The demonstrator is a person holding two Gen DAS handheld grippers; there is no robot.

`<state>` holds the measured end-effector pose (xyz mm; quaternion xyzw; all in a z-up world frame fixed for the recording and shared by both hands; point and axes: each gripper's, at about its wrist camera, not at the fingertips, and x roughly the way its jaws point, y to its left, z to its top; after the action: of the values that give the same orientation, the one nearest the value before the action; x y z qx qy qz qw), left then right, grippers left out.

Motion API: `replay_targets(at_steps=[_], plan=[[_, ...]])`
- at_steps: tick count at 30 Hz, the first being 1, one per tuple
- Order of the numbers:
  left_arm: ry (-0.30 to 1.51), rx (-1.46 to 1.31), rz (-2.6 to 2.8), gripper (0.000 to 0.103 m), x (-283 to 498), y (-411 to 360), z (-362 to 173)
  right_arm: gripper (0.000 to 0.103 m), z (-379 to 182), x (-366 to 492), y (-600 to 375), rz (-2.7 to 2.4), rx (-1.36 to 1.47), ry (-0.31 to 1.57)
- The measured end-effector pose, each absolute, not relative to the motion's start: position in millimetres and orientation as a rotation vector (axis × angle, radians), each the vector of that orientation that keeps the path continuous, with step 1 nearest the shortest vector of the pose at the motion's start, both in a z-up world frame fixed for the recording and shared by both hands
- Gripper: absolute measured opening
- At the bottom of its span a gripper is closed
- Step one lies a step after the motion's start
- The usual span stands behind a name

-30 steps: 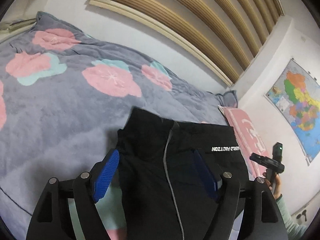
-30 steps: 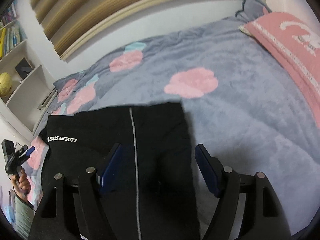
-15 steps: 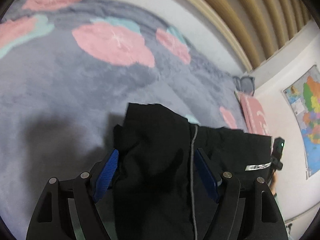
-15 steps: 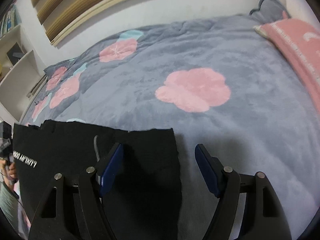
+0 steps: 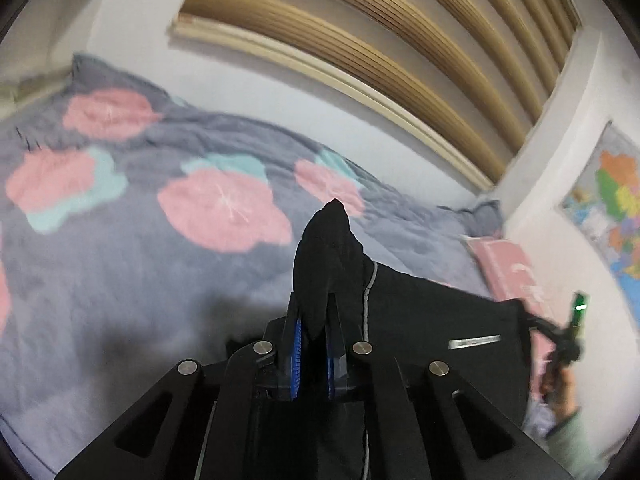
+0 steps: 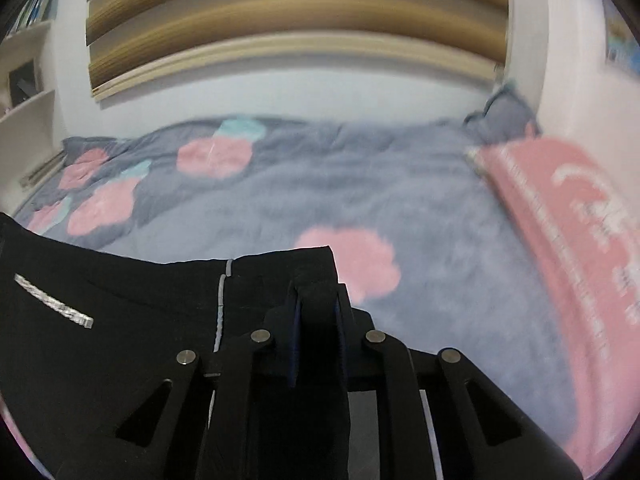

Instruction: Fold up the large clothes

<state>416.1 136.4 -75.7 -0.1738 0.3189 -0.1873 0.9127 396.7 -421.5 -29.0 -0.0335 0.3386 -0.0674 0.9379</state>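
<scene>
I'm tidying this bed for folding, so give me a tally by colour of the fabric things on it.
Black: 1, the black garment, clamped by both grippers.
Grey with pink flowers: 1, the blanket.
Pink: 1, the pink pillow.
Total: 3

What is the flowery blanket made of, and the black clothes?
The blanket looks like soft fleece or plush: its grey surface is fuzzy and matte. The black garment seems a thin, smooth woven fabric, perhaps synthetic, since it bunches and drapes easily; I cannot tell for sure.
</scene>
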Motion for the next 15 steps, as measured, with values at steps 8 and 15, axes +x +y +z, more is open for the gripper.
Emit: replay_targets(at_steps=[8, 15], plan=[[0.918, -0.326, -0.176, 0.010, 475.8, 115.7, -168.0, 0.016, -128.6, 458.5, -413.4, -0.232, -0.112, 0.967], [1.035, -0.290, -0.147, 0.018, 489.6, 109.1, -203.3, 0.024, -178.0, 464.4, -407.0, -0.236, -0.154, 1.062]])
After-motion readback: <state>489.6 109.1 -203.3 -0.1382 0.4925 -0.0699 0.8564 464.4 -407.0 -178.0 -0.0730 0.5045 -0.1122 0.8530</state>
